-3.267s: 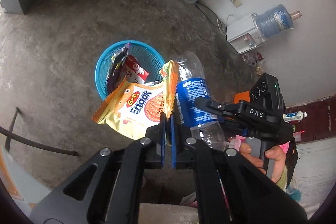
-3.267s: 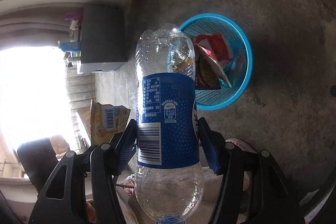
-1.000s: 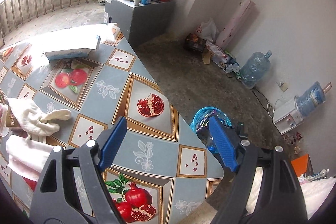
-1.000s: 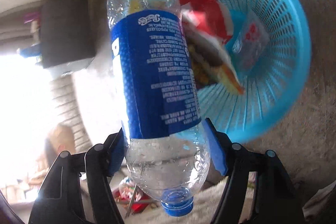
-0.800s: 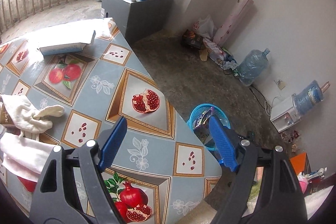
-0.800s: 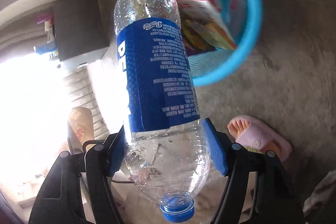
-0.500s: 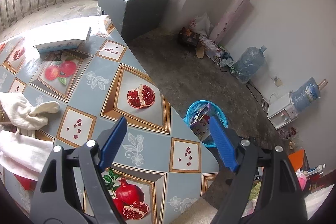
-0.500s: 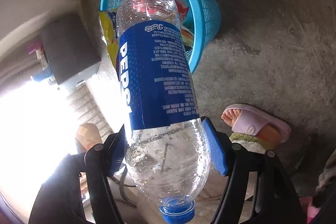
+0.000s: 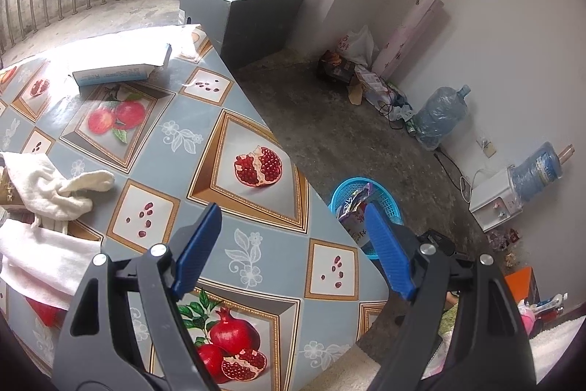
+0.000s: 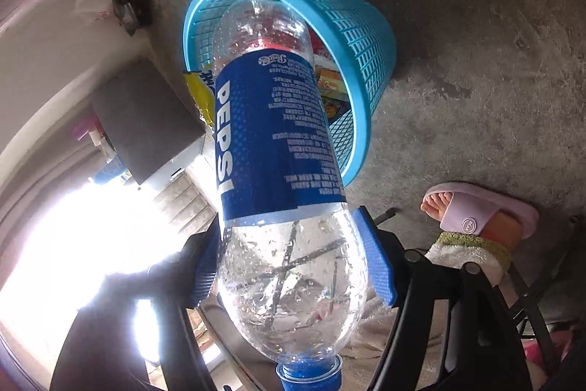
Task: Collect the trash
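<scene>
my right gripper (image 10: 289, 270): clamped on pepsi bottle (image 10: 273, 134), over blue basket (image 10: 362, 61). my left gripper (image 9: 293, 251): spread wide, empty, above table edge (image 9: 278, 141).

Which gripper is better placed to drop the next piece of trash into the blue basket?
Right. The right gripper already grips the Pepsi bottle near the blue basket, while the left gripper hangs open and empty over the table.

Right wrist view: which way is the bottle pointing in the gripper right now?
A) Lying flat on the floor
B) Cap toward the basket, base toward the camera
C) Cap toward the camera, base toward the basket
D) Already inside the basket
C: the blue cap is nearest the lens; the bottle, clamped in the right gripper, points its base at the blue basket.
</scene>
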Available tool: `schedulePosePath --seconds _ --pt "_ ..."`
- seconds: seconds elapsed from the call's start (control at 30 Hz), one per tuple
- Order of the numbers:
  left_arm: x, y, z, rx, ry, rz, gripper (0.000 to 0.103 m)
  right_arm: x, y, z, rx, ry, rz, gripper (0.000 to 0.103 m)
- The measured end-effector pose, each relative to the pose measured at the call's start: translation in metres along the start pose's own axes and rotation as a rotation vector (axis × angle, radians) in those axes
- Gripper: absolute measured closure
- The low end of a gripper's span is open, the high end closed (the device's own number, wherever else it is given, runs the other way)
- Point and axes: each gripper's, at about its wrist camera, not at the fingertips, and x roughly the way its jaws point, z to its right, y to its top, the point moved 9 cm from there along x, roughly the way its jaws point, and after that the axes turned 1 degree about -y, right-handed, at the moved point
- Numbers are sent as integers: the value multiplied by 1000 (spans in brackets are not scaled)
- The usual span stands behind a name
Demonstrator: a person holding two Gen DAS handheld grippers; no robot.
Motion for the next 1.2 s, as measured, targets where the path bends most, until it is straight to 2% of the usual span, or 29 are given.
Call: schedulePosePath --seconds 0.13,0.33,0.53,0.8,1.0,1.2 --pt "1 1 4 5 -8 2 27 -4 5 2 24 44 2 36" --pt "2 0 6 23 0 8 27 -15 -6 -9 -16 81 -5 36" --pt "3 0 8 22 -6 4 27 -17 7 7 36 67 8 36" --pt "2 -2 9 30 -3 9 27 -7 29 -3 41 53 33 36" --pt "1 -3 9 21 0 8 27 3 12 -27 -59 35 -10 36" --pt "0 -4 11 25 -2 7 27 30 -15 -46 -99 23 -71 36"
